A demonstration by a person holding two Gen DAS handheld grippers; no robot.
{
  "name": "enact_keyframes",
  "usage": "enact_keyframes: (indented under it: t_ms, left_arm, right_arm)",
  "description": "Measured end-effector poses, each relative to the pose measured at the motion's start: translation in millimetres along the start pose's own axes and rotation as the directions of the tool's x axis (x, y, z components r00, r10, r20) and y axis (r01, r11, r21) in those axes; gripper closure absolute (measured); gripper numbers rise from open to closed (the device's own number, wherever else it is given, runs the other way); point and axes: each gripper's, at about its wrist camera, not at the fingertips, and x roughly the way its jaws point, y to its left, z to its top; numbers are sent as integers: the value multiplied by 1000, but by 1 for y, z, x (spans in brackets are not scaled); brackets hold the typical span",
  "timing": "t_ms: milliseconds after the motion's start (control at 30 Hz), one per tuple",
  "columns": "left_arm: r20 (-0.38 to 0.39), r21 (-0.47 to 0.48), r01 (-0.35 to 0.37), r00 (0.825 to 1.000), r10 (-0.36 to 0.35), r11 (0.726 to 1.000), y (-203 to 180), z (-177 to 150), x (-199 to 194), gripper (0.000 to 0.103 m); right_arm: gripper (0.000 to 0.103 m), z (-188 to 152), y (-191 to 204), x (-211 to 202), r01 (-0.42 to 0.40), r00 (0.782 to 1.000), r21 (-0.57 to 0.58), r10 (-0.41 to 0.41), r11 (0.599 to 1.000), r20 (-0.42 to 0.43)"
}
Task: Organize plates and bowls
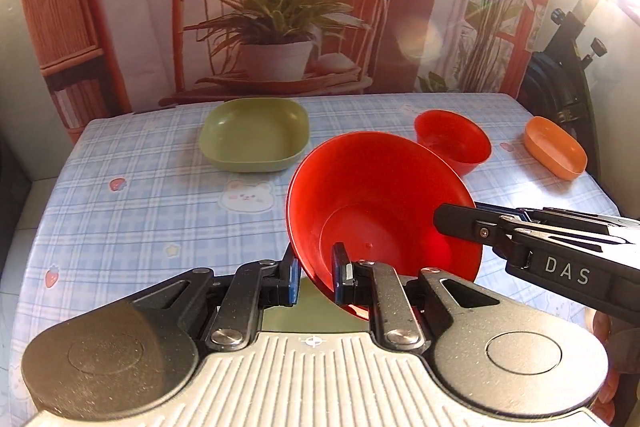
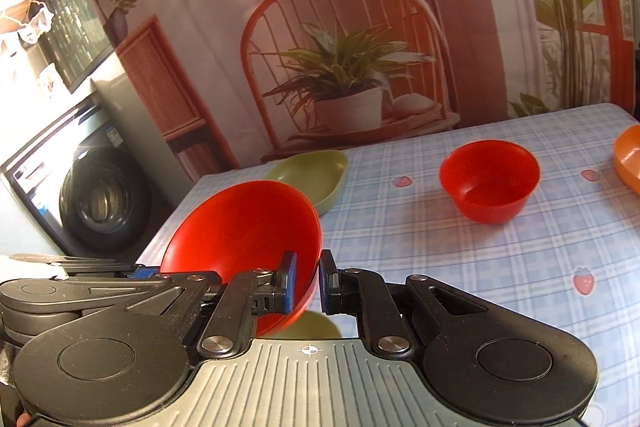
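Observation:
A large red bowl (image 1: 372,195) is held tilted above the table by both grippers. My left gripper (image 1: 316,275) is shut on its near rim. My right gripper (image 2: 308,279) is shut on the bowl's (image 2: 248,227) right rim; it enters the left wrist view (image 1: 452,223) from the right. A smaller red bowl (image 1: 454,141) (image 2: 490,179) stands on the table further back. A green square plate (image 1: 254,135) (image 2: 316,177) lies at the far left. An orange dish (image 1: 554,147) (image 2: 628,157) sits at the far right.
The table has a blue checked cloth (image 1: 140,195) (image 2: 480,267). A printed backdrop with a chair and plant hangs behind it. A washing machine (image 2: 92,195) stands left of the table. A tripod (image 1: 568,79) stands at the far right corner.

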Motion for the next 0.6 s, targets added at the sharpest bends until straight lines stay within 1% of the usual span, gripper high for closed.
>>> enact_keyframes:
  t_ms: [100, 233, 333, 400, 433, 533, 600]
  left_arm:
    - [16, 77, 26, 1000, -27, 997, -41, 17, 15, 86]
    - [27, 123, 70, 997, -73, 990, -85, 43, 37, 86]
    - [2, 160, 112, 994, -113, 981, -111, 61, 62, 85]
    - [-24, 166, 147, 989, -145, 975, -120, 75, 83, 85]
    - [-31, 164, 156, 988, -153, 974, -122, 81, 93, 85]
    - [-45, 170, 159, 987, -153, 972, -127, 93, 117, 85]
    - [-53, 171, 151, 988, -144, 974, -128, 99, 132, 85]
  right_arm:
    - [91, 12, -39, -15, 56, 998, 24, -57, 998, 41]
    - [91, 30, -80, -21, 126, 989, 24, -127, 992, 80]
    - [90, 46, -108, -15, 180, 979, 5, -180, 984, 93]
    - [90, 54, -125, -9, 197, 976, -5, -196, 980, 96]
    - [90, 60, -135, -5, 195, 976, 7, -195, 981, 94]
    - [90, 70, -157, 9, 190, 977, 43, -193, 981, 91]
    - [90, 75, -163, 20, 196, 975, 54, -201, 979, 96]
